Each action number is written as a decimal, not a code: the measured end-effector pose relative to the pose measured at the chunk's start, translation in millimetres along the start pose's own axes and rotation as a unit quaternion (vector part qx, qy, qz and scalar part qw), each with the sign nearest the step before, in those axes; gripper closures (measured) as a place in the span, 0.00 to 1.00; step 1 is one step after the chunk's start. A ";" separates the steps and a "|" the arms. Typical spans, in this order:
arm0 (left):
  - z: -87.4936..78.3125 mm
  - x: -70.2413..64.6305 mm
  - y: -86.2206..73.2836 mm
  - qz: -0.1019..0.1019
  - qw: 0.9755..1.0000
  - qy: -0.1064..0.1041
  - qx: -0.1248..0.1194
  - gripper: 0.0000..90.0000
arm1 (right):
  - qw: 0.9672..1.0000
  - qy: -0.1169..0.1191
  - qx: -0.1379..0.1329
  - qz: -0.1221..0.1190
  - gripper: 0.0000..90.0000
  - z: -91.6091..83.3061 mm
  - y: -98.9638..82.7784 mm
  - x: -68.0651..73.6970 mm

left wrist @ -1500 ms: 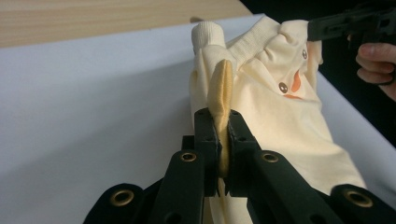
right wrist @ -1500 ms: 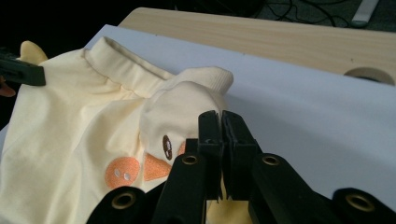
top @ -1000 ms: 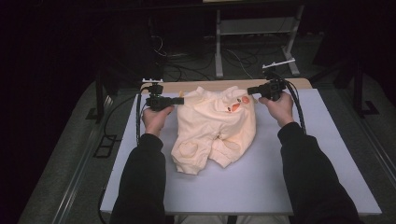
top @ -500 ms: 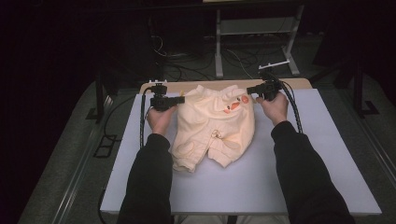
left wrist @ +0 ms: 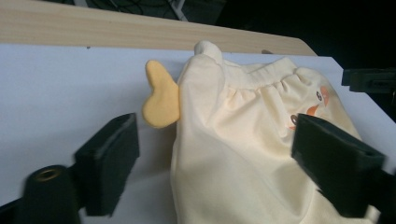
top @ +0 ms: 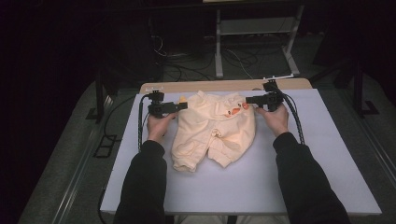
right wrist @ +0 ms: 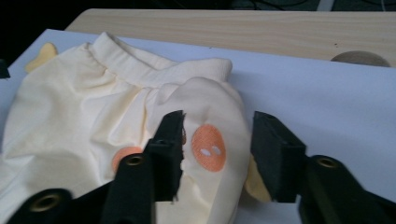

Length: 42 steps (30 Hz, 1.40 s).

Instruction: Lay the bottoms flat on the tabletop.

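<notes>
Cream baby trousers (top: 212, 133) are laid flat on the white table (top: 327, 154), waistband away from the person. At each waist corner a tool, left (top: 183, 106) and right (top: 250, 100), has just been opening, the cloth unclamped between spread jaws, seemingly released after spreading.

White-topped bench (top: 299, 168), with a bare wooden strip (top: 224, 86) along its far edge. Lying flat on it, just short of that strip: cream baby garment (top: 212, 133), spread out.

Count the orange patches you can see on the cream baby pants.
2 on the cream baby pants: one orange patch between the right gripper jaws, a second patch behind the nearer jaw. Folds may hide more.
</notes>
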<state>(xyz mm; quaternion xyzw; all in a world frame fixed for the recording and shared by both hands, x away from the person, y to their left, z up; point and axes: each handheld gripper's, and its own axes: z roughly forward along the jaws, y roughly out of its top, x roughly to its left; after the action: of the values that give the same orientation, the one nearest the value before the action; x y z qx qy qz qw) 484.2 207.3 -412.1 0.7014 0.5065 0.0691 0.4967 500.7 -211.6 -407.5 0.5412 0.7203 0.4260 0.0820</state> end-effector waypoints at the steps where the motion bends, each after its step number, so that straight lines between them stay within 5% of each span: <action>1: -1.5 -1.9 -1.0 0.009 1.000 0.007 -0.009 0.12 | 1.000 0.002 0.000 0.002 0.48 -0.4 -1.4 0.1; 7: -7.6 -6.1 -2.7 0.013 1.000 0.012 -0.008 0.00 | 1.000 -0.010 -0.006 0.015 0.31 -4.1 -14.0 -1.6; 10: -12.5 -8.7 -4.3 0.025 0.999 0.019 -0.008 0.00 | 1.000 0.005 -0.002 0.025 0.12 -7.3 -18.5 -3.7; 14: -21.3 -12.8 -6.4 0.036 0.999 0.014 -0.009 0.00 | 0.999 0.037 -0.002 0.032 0.03 -14.9 -24.2 -4.1; 21: -34.7 -25.0 -12.9 0.054 0.998 0.006 -0.010 0.00 | 0.995 0.088 -0.013 0.046 0.00 -30.4 -31.5 1.9; 29: -54.8 -43.8 -19.1 0.086 0.996 0.005 -0.011 0.00 | 0.996 0.089 -0.002 0.022 0.00 -44.3 -40.7 25.3; 42: -78.9 -69.8 -27.7 0.106 0.994 -0.026 -0.011 0.00 | 0.991 0.132 0.009 -0.004 0.00 -62.4 -40.3 63.4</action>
<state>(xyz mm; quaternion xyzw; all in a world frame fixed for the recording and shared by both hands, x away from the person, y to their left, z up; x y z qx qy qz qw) 385.8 202.1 -365.8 0.7472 0.4154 0.1084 0.5073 410.6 -192.6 -375.2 0.4782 0.7307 0.4869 -0.0166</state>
